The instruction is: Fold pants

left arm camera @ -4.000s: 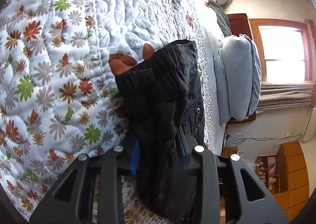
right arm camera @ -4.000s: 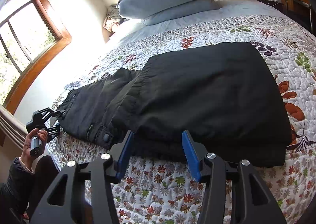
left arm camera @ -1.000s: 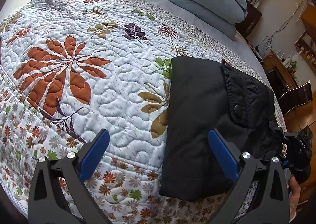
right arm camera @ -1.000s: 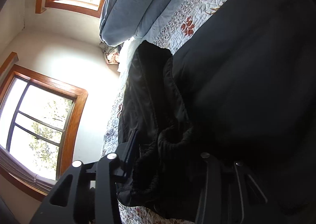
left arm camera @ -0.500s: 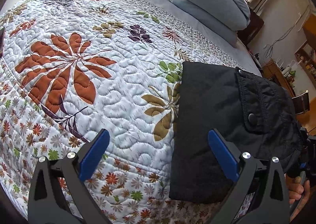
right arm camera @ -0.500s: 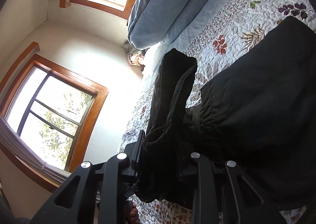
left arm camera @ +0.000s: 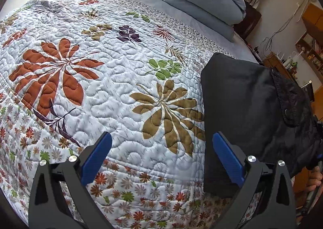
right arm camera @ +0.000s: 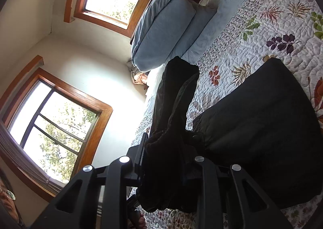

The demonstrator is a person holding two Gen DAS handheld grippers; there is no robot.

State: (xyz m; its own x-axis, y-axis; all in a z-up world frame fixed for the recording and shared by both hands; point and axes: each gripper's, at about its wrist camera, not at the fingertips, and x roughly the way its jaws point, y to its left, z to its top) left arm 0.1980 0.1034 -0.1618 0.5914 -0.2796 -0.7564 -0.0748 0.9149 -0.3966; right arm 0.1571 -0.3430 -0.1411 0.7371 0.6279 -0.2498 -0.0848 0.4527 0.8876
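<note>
The black pants (left arm camera: 248,111) lie partly folded on the floral quilt (left arm camera: 101,79), at the right of the left wrist view. My left gripper (left arm camera: 161,156) is open and empty, hovering over the quilt just left of the pants. In the right wrist view my right gripper (right arm camera: 163,160) is shut on the waistband end of the pants (right arm camera: 171,111) and holds it lifted off the bed. The folded legs (right arm camera: 262,128) lie flat on the quilt (right arm camera: 272,26) to the right.
Stacked blue-grey pillows (left arm camera: 201,0) sit at the head of the bed, also in the right wrist view (right arm camera: 161,31). Two wooden-framed windows (right arm camera: 52,119) are on the walls. Wooden shelves and cables (left arm camera: 302,47) stand beyond the bed's right side.
My right gripper has lifted the waistband end higher off the bed. My left gripper, which let go of the pants earlier, has drifted left, so the pants sit further right in its view.
</note>
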